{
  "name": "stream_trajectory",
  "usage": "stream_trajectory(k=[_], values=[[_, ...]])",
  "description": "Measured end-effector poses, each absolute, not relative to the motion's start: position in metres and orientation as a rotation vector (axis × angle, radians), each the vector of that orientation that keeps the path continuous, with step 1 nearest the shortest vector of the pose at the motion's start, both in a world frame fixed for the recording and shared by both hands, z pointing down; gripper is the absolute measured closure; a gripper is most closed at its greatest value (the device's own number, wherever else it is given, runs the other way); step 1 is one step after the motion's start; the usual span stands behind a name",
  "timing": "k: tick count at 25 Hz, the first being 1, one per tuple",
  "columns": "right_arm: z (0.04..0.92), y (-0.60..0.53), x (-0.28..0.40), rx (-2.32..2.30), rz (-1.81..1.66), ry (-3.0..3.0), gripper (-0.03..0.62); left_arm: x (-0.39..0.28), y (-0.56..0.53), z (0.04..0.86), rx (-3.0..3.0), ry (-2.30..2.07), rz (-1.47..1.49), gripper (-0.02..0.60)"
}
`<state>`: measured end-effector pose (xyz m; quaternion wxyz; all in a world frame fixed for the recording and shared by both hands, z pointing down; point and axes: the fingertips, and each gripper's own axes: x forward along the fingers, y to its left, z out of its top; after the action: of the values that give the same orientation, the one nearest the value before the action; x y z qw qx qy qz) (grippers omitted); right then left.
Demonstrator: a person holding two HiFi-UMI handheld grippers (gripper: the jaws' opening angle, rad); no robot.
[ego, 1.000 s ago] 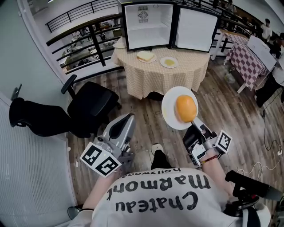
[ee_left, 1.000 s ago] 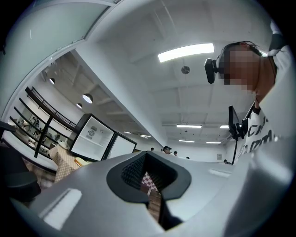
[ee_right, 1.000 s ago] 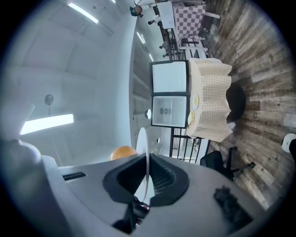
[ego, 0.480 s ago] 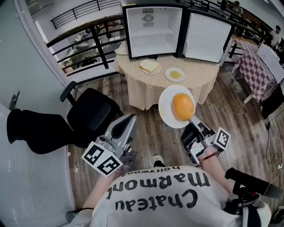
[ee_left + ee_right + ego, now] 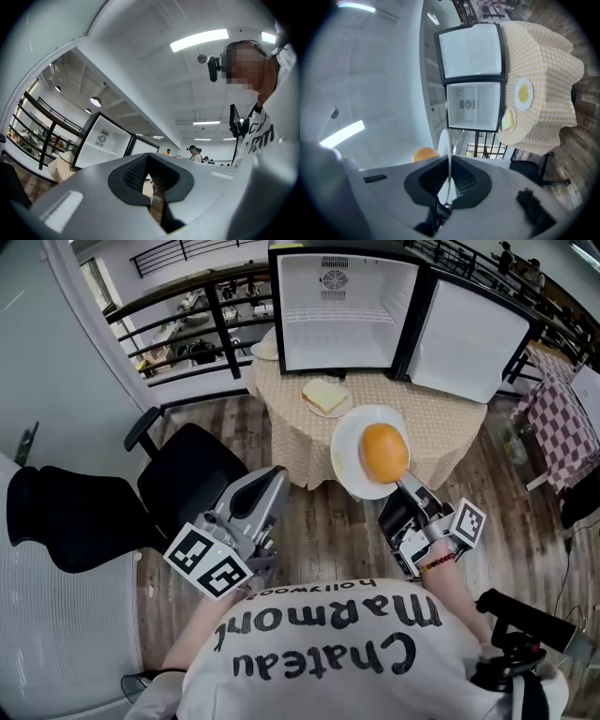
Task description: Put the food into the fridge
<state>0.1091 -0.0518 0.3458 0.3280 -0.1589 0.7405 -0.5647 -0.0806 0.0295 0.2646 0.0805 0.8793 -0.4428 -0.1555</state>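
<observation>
My right gripper (image 5: 405,493) is shut on the rim of a white plate (image 5: 349,465), which carries a round orange bun (image 5: 384,453). I hold the plate in the air over the near edge of the round table (image 5: 450,427). In the right gripper view the plate's rim (image 5: 449,154) stands edge-on between the pads, with the bun (image 5: 424,153) to its left. The small fridge (image 5: 342,310) on the table stands open, its shelves bare. A bread slice on a plate (image 5: 325,396) lies in front of it. My left gripper (image 5: 267,488) hangs low, shut and empty.
A second plate with yellow food (image 5: 524,93) lies on the checkered cloth. The fridge door (image 5: 478,334) swings out to the right. A black office chair (image 5: 192,474) stands left of the table, a dark railing (image 5: 216,306) behind it. A red checkered table (image 5: 562,413) is at the right.
The table and fridge have come closer. The plate with the bun has risen and moved toward the table's edge, now hiding the second plate. The left gripper barely shifted.
</observation>
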Motion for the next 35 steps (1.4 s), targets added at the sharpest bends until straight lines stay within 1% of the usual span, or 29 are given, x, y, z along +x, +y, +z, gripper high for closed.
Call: stream_trajectory(k=[11, 16, 19, 23, 35], values=[[0.357, -0.135, 0.101, -0.505, -1.52, 1.904, 0.571, -0.077, -0.047, 0.284, 2.57, -1.331, -0.456, 0.574], [0.359, -0.164, 0.092, -0.527, -1.536, 1.845, 0.571, -0.079, -0.07, 0.28, 2.567, -1.32, -0.524, 0.574], [0.365, -0.18, 0.094, -0.558, -1.544, 1.822, 0.572, -0.07, -0.084, 0.29, 2.607, -1.266, -0.455, 0.574], [0.377, -0.214, 0.094, -0.619, -1.55, 1.805, 0.571, -0.071, -0.12, 0.306, 2.63, -1.25, -0.342, 0.574], [0.413, -0.342, 0.079, -0.719, -1.581, 1.724, 0.571, -0.086, -0.252, 0.339, 2.552, -1.191, -0.37, 0.574]])
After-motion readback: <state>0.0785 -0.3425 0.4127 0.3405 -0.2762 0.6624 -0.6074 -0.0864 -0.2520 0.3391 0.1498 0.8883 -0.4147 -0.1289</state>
